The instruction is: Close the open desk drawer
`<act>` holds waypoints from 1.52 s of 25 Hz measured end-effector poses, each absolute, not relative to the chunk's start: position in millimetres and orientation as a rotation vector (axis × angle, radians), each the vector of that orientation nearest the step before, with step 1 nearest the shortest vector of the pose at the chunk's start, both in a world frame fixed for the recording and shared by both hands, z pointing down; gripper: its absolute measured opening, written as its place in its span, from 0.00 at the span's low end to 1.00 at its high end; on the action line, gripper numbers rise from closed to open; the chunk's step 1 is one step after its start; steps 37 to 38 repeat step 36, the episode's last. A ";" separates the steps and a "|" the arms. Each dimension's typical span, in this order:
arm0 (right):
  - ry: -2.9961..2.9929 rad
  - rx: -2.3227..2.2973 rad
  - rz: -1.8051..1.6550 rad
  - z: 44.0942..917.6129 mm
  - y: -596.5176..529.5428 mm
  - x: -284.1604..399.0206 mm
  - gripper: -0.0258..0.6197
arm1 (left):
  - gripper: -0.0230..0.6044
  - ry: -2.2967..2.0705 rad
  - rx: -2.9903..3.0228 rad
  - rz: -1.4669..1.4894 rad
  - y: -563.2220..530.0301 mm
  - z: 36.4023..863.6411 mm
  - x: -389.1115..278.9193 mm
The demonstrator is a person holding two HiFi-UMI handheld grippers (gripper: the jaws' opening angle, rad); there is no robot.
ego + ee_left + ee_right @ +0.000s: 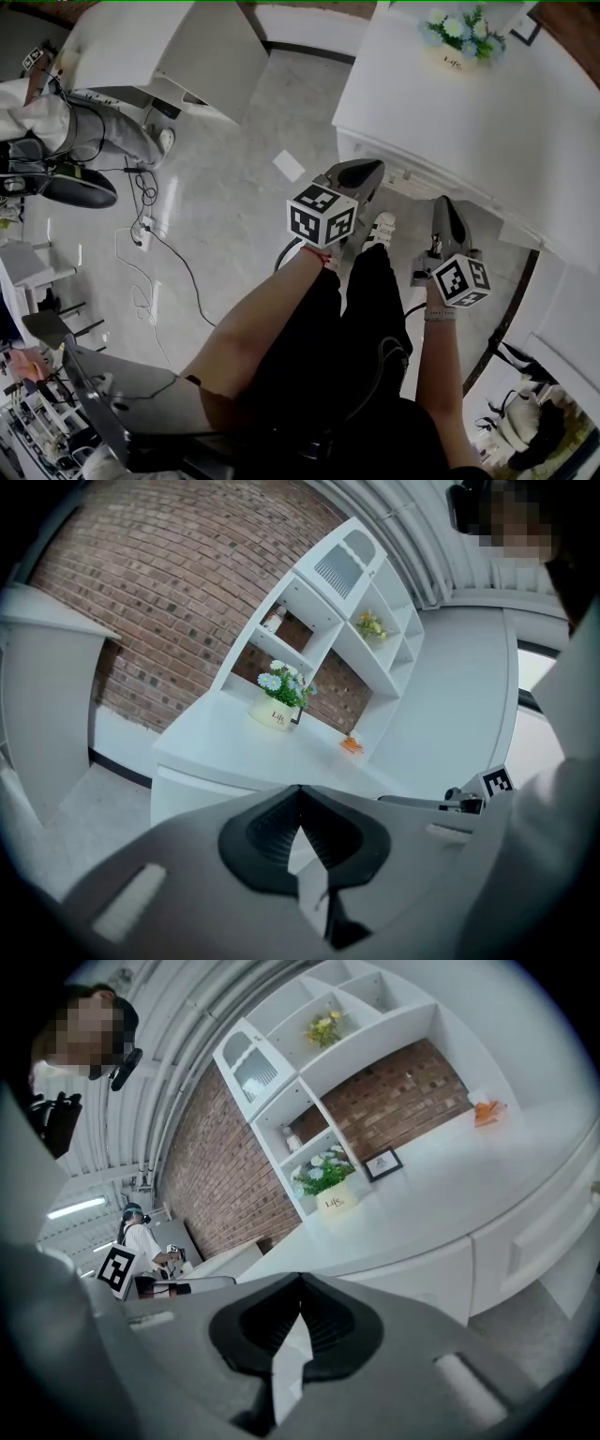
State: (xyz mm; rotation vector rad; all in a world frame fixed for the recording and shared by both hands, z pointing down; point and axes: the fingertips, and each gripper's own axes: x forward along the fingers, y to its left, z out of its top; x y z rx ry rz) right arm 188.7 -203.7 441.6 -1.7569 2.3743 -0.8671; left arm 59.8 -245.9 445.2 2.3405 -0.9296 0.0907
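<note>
My left gripper (367, 170) and right gripper (443, 202) are both pinched together on nothing, near the white desk (450, 103); the drawer front (422, 1277) looks rigid and probably free-sliding, so push flat mid-panel, though I can't tell how far out it sits.

The desk (441, 112) has a smooth white surface with a soft, low sheen, and the shelf unit (347, 621) standing on it looks the same. The far wall (141, 583) is rough, matt red-brown brick with paler joints. The floor (234, 178) is smooth pale grey, faintly mottled like stone, with a slight gloss. The left gripper (300, 789) and right gripper (300, 1279) have matt grey plastic shells, and the pads (262, 836) inside the fingers are black and ribbed. The flower pot (273, 714) is smooth and white. The person's trousers (309, 347) are matt black cloth.
</note>
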 end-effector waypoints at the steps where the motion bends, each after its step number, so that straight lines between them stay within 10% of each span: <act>1: 2.373 -1.759 -0.849 436.4 -201.5 186.0 0.04 | 0.04 -0.930 2.355 0.089 -244.6 441.3 55.7; 38: 2.399 -1.865 -0.311 302.6 -147.8 177.5 0.04 | 0.04 -1.022 2.606 -0.166 -232.8 304.5 -0.6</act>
